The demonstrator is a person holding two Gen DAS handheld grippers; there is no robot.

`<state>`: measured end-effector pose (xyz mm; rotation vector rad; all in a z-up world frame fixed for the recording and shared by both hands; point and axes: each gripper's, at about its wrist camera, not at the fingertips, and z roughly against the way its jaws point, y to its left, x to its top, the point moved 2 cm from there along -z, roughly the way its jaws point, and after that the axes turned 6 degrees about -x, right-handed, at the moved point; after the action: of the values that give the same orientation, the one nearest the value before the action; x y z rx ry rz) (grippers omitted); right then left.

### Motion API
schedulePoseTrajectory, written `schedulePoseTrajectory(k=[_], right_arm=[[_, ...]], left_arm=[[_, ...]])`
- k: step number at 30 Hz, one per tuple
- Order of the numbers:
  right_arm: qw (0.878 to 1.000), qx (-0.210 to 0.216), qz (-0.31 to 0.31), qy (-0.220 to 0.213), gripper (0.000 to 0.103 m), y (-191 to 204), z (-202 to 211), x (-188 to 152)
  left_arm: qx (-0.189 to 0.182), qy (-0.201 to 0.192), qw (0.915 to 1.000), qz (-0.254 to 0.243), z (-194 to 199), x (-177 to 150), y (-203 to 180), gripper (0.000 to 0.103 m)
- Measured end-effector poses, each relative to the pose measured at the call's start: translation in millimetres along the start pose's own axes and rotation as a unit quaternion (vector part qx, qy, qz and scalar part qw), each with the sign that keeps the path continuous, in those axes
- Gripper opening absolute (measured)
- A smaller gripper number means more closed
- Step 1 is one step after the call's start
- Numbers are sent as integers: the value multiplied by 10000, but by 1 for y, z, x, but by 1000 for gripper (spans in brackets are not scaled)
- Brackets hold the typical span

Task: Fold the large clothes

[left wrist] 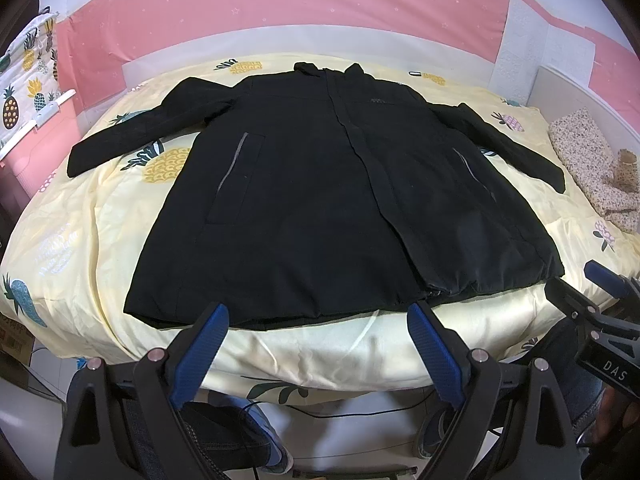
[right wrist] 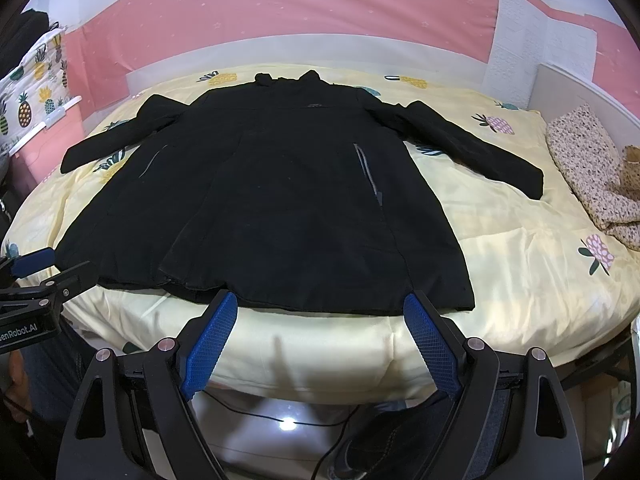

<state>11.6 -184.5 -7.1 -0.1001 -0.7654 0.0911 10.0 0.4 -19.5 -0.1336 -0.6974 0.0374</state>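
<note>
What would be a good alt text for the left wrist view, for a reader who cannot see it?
A black jacket lies flat, front up, sleeves spread, on a bed with a yellow pineapple-print sheet. The open left gripper hovers at the jacket's hem, holding nothing; the right gripper shows at the right edge.

Even, fairly bright indoor light. A glare spot shines on the floor (right wrist: 287, 424) in the right wrist view. The black coat (left wrist: 320, 184) swallows detail. Fisheye bending curves the bed (left wrist: 80, 232); corners are vignetted black.

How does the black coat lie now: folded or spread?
Spread: the coat lies flat on the bed, front up, both sleeves out sideways.
</note>
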Motion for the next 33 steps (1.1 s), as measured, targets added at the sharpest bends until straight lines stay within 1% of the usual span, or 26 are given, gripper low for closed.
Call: schedulePoseTrajectory(k=[33], right_arm=[[9999,66,89,48,86,6,-4,1]], left_arm=[[-35,73,10000,20,-4,-3,-3,92]])
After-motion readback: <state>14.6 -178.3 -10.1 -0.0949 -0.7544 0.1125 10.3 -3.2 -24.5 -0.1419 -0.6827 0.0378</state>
